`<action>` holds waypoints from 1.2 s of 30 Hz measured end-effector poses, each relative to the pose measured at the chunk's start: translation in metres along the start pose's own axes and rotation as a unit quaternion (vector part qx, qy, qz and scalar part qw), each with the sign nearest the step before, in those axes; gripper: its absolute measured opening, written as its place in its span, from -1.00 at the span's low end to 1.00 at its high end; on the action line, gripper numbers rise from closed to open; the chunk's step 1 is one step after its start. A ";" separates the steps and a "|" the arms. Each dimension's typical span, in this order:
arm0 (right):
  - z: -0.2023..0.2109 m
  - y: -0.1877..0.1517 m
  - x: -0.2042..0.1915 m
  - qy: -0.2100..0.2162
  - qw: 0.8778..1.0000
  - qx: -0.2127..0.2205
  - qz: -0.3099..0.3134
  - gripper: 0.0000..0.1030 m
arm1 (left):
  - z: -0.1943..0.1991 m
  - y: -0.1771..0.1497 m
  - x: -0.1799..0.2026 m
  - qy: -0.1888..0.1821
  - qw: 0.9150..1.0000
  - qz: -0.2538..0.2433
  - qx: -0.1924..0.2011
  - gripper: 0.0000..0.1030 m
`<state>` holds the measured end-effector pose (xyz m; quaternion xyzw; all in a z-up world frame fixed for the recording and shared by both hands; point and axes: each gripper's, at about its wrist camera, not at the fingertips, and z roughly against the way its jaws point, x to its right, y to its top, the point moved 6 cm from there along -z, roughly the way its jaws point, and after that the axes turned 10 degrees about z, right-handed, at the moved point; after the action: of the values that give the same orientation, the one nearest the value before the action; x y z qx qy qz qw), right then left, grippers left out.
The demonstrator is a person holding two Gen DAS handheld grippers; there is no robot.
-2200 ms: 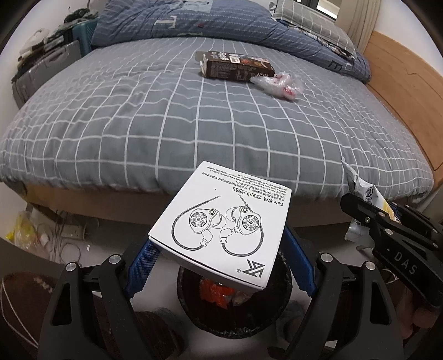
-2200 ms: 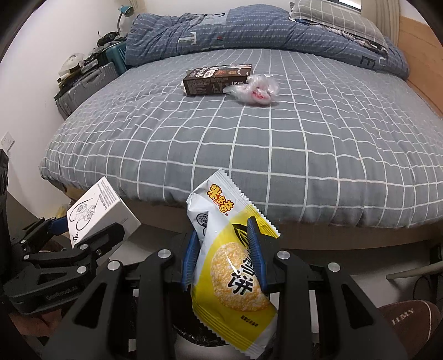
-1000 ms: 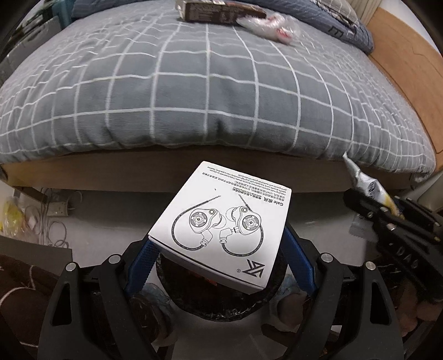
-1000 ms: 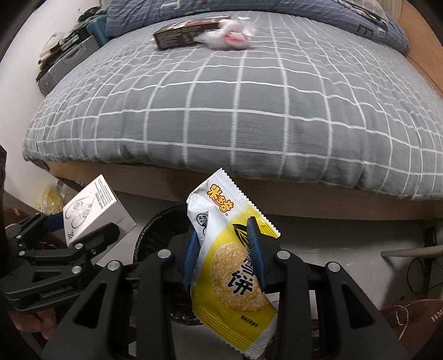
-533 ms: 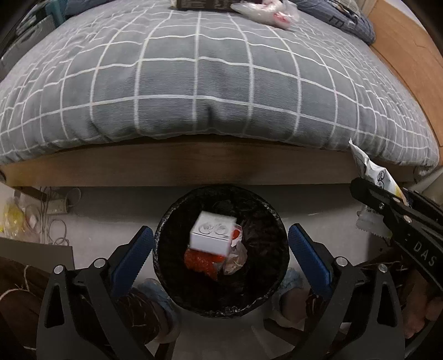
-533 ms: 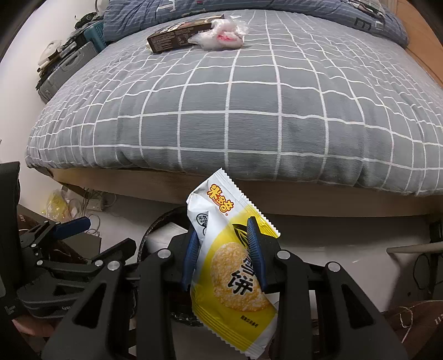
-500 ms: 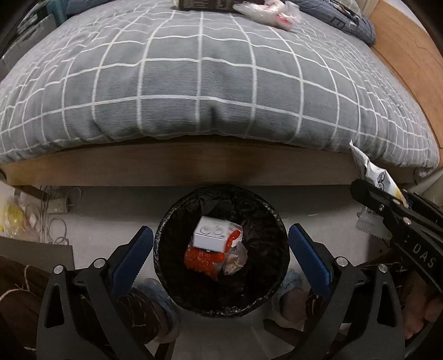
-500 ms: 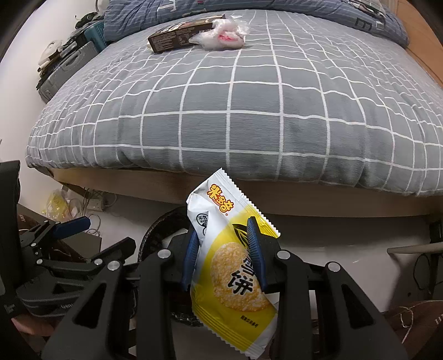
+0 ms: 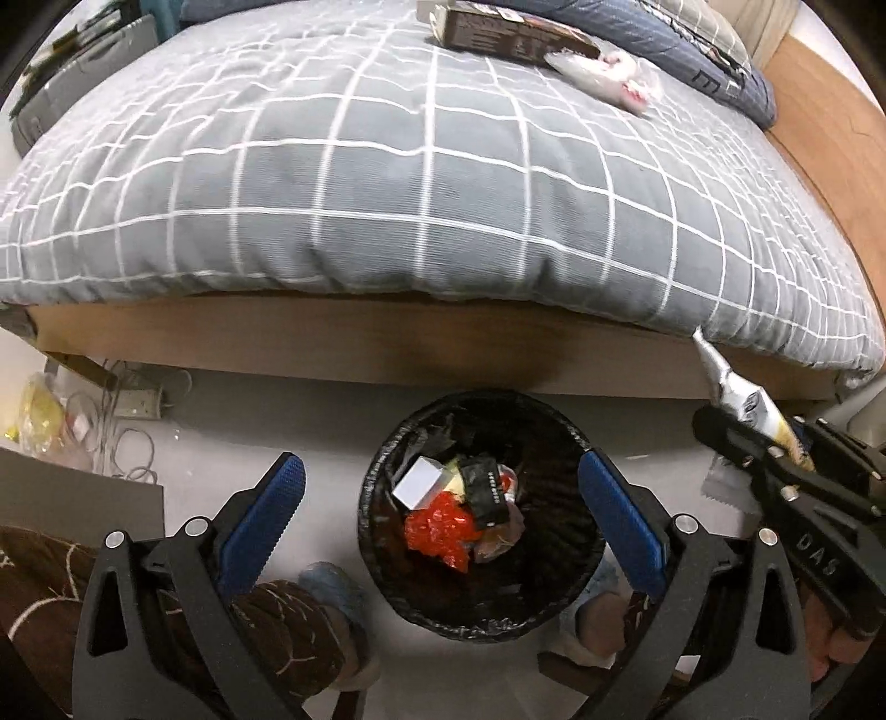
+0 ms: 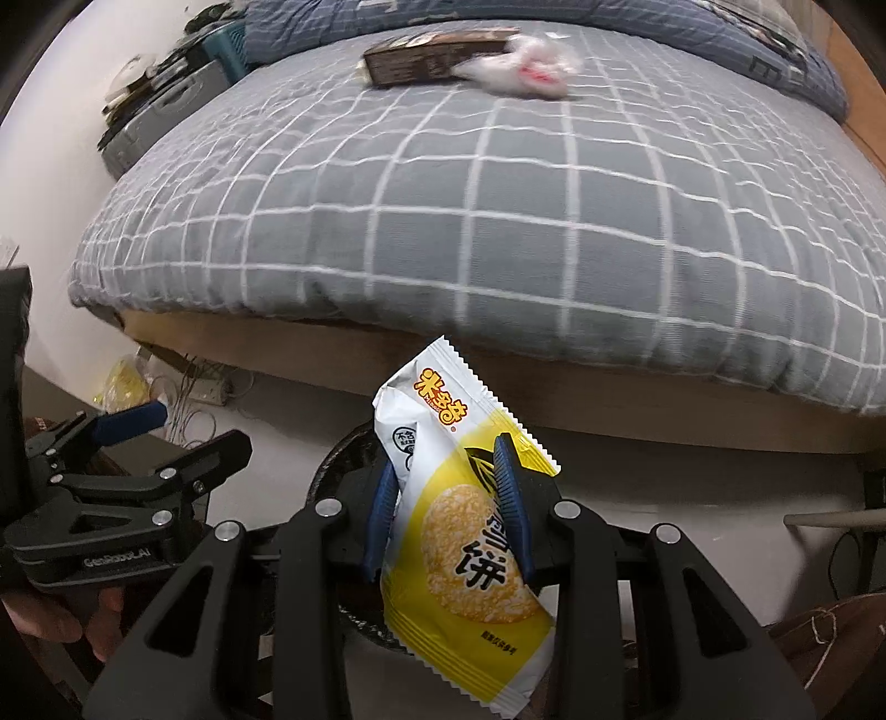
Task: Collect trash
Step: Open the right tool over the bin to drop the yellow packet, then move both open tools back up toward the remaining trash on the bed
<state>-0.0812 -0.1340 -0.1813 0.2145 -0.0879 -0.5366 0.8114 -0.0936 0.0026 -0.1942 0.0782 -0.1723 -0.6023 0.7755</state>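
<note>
We find the left gripper [image 9: 440, 498] spread wide with nothing between its blue pads, its jaws having just been opening; it hangs directly over the black-lined bin [image 9: 554, 615] on the floor at the foot of the bed [image 9: 432, 183], which we judge to be the release position for a drop. The white box [image 9: 416, 483] lies inside the bin, tilted on top of red wrapping [image 9: 440, 526] and other refuse, consistent with that release. The right gripper [image 10: 451, 512] pinches a yellow snack packet [image 10: 470, 559] across its middle, the packet standing upright between the pads with its top and bottom edges free; we judge this mid-body hold keeps the slack film from folding away. In the right wrist view the bin rim shows just behind the packet, so this item appears staged for the next drop. Two pieces remain on the bed, well apart from the bin: a dark carton [image 9: 512, 34] and, touching its end, a crumpled clear bag [image 9: 606, 75]. We judge the collection as partly done.
</note>
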 end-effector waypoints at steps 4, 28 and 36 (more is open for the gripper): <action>-0.007 0.002 -0.016 0.002 1.000 -0.006 0.012 -0.30 | 0.004 0.000 -0.013 0.005 1.000 0.009 0.003 0.89; -0.018 0.006 -0.030 -0.005 1.000 -0.010 0.021 0.35 | 0.013 0.002 -0.037 0.018 0.999 0.022 0.017 0.89; -0.001 0.013 -0.012 -0.035 0.999 0.020 0.001 0.74 | 0.027 0.011 -0.035 0.021 0.999 0.019 0.045 0.89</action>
<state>-0.0751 -0.1183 -0.1756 0.2116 -0.1268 -0.5415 0.8037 -0.1008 0.0412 -0.1719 0.1220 -0.1843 -0.5770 0.7863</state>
